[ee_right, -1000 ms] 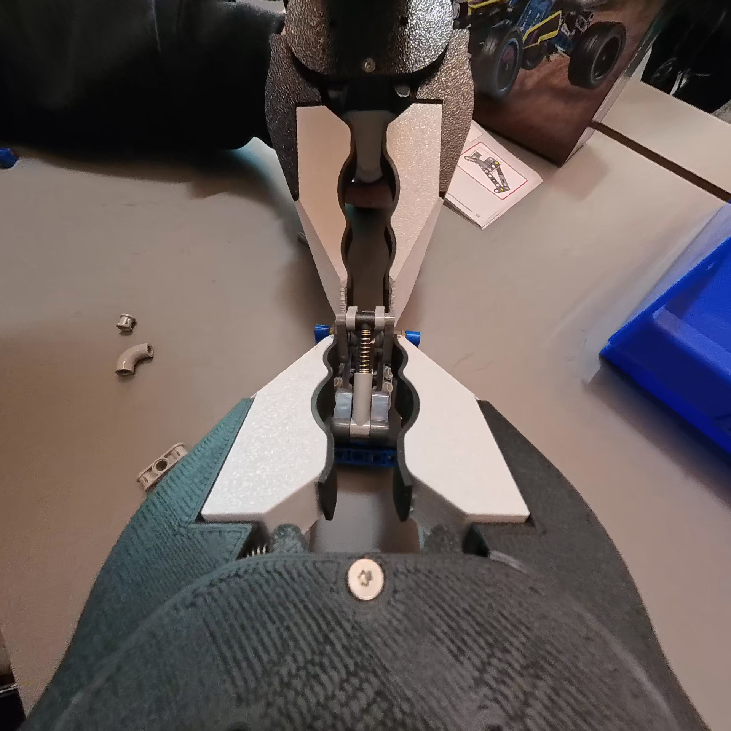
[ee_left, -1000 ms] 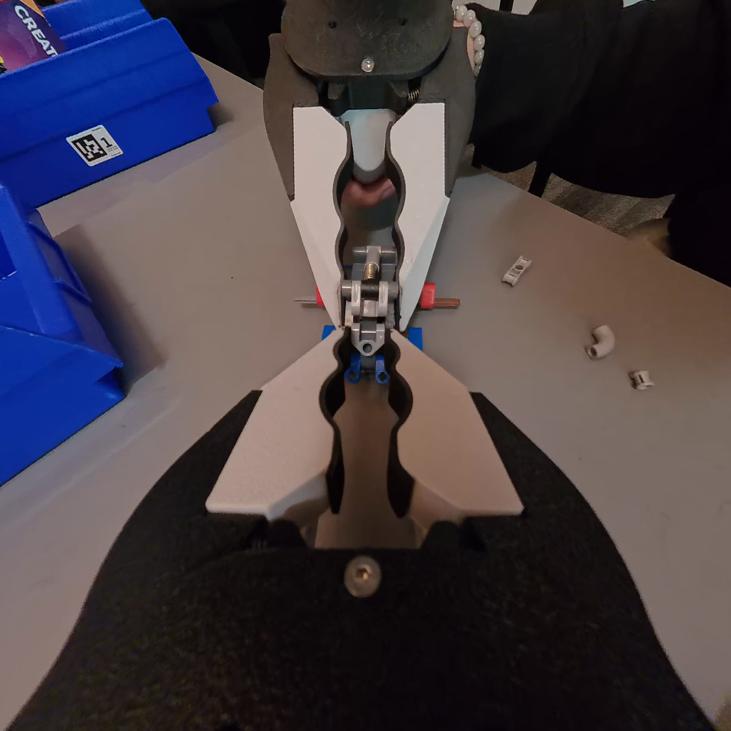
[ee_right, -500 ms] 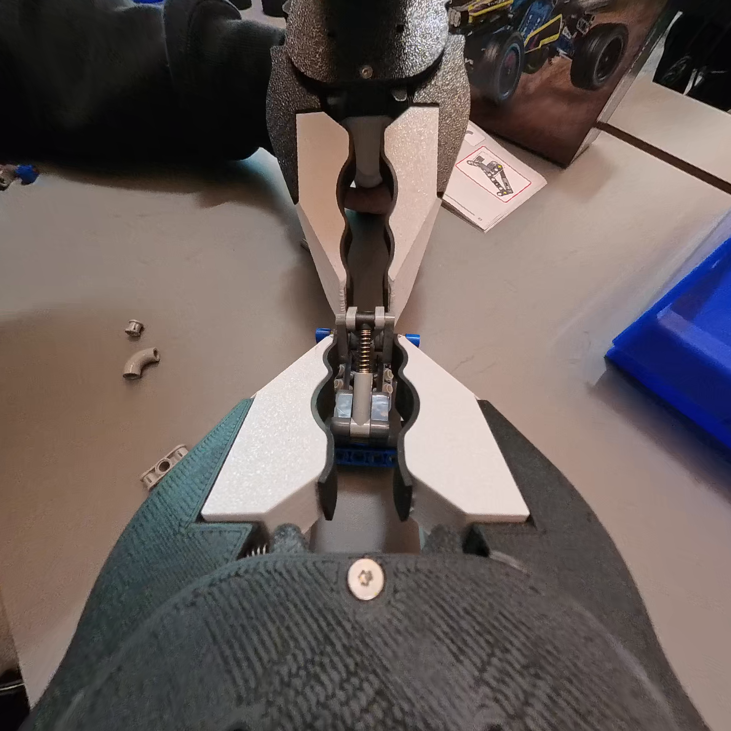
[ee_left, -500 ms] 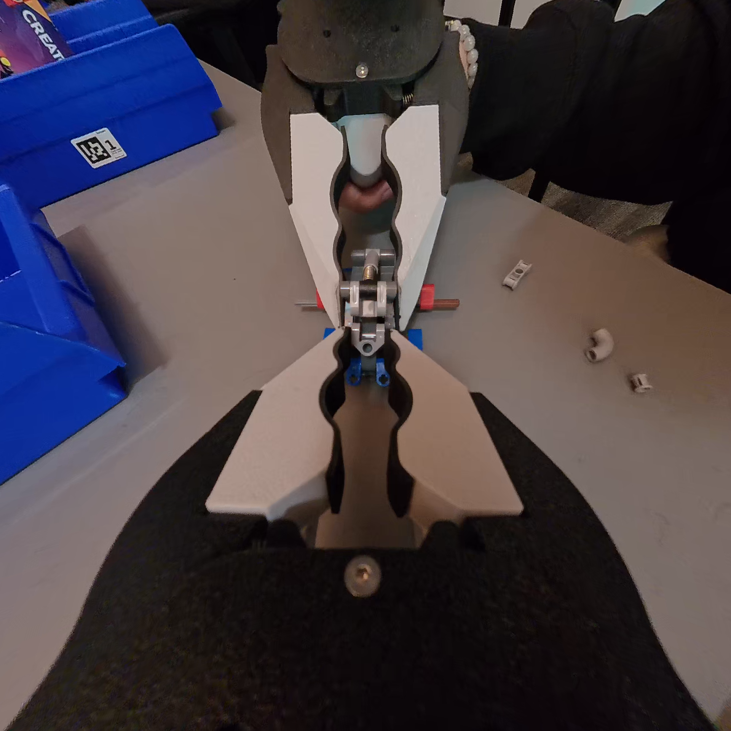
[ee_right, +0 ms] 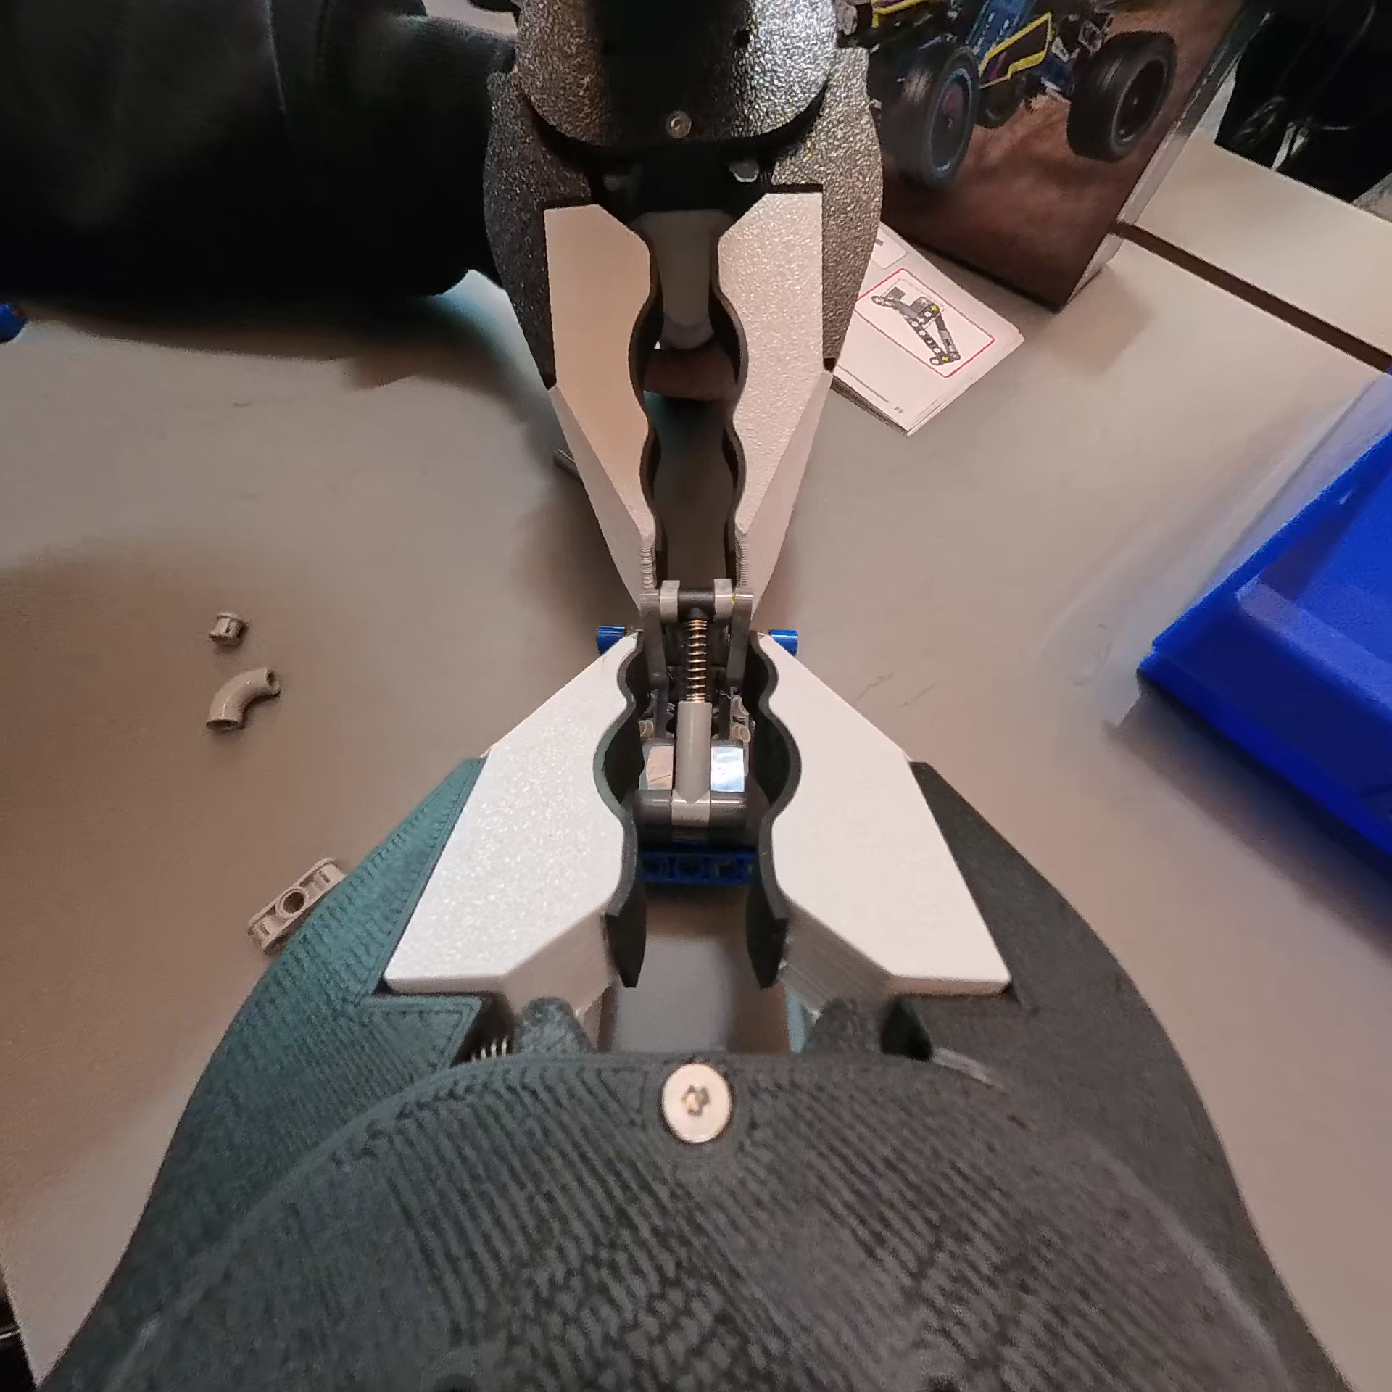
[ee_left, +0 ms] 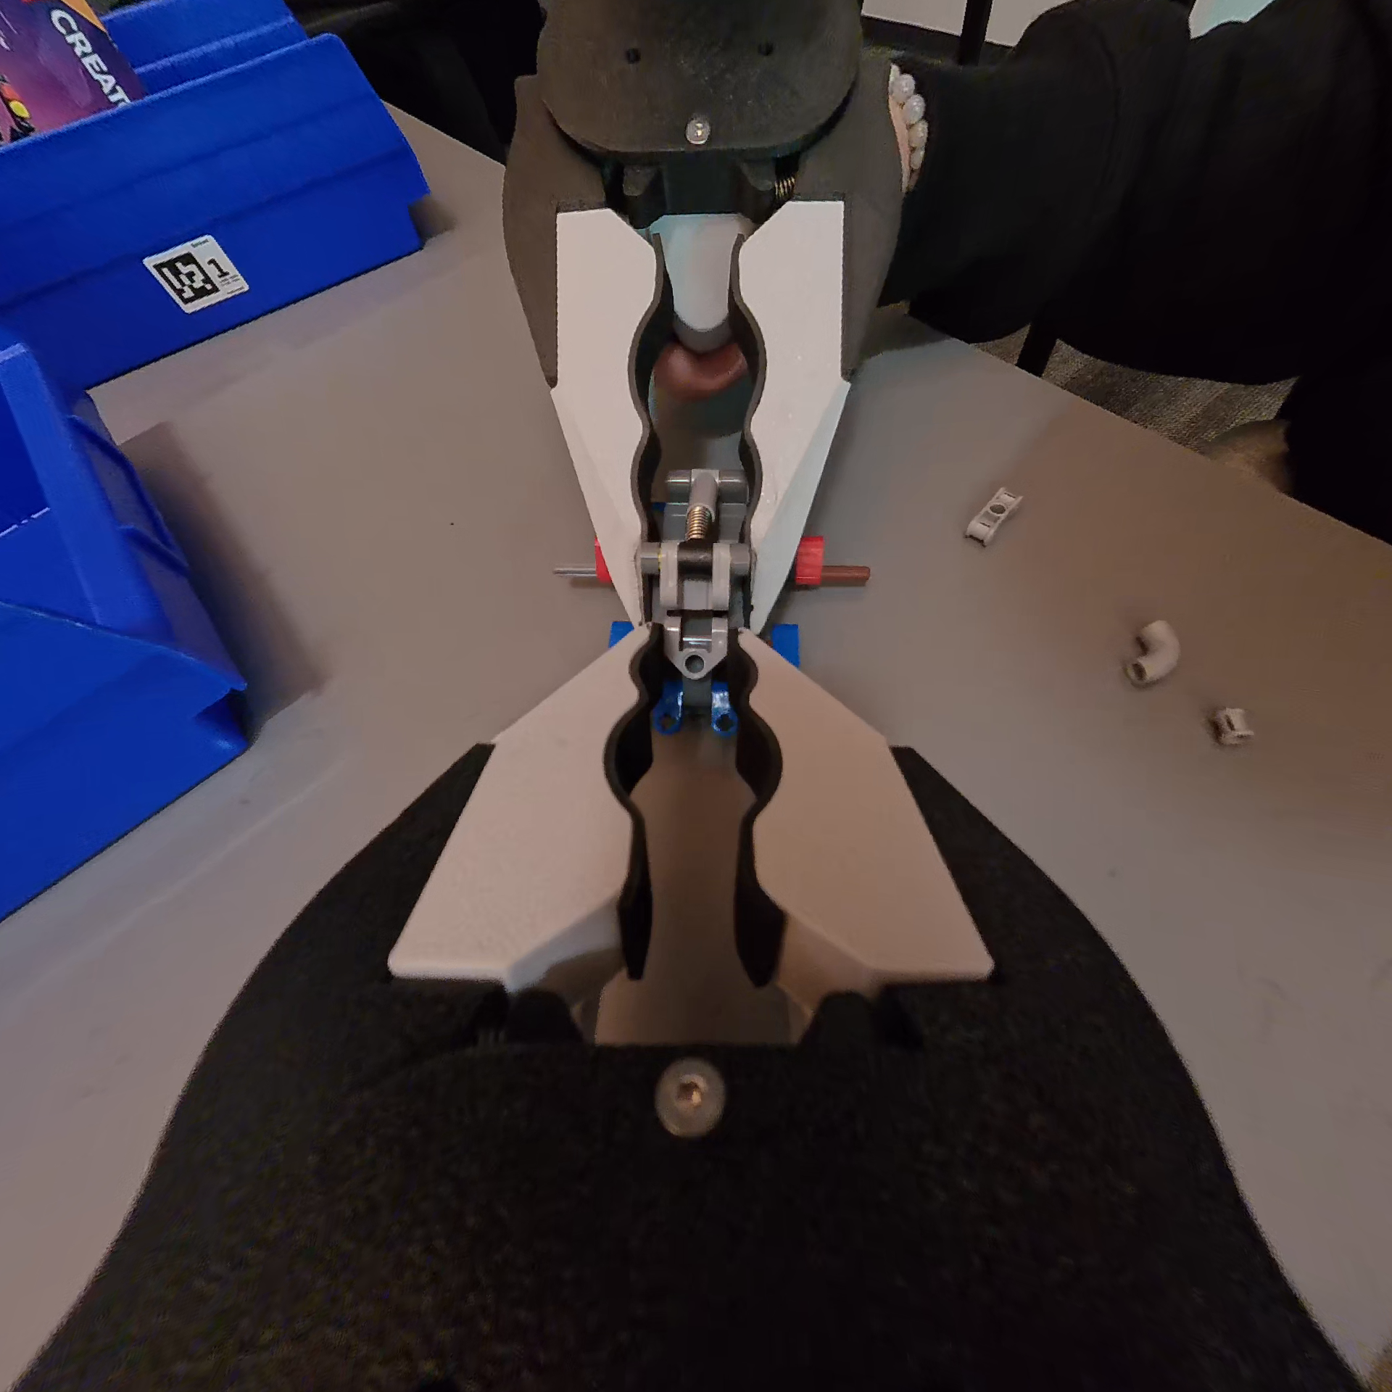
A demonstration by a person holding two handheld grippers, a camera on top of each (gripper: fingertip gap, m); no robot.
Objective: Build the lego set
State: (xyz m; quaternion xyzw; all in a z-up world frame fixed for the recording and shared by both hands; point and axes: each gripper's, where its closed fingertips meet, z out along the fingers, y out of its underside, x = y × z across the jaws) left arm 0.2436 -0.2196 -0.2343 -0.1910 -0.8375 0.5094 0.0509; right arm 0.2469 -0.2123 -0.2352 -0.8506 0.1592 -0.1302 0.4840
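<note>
One grey-and-blue plastic brick assembly with a metal spring is gripped above the grey table, clenched between the left gripper and right gripper, fingertips meeting; open tabletop surrounds it.

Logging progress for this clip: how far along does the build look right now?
Partly built: a grey toy-brick assembly with a spring, blue pins and a red-capped axle is already joined. Both the left gripper and right gripper clamp it from opposite ends above the table. Three loose grey pieces, among them an elbow piece, lie unattached.
</note>
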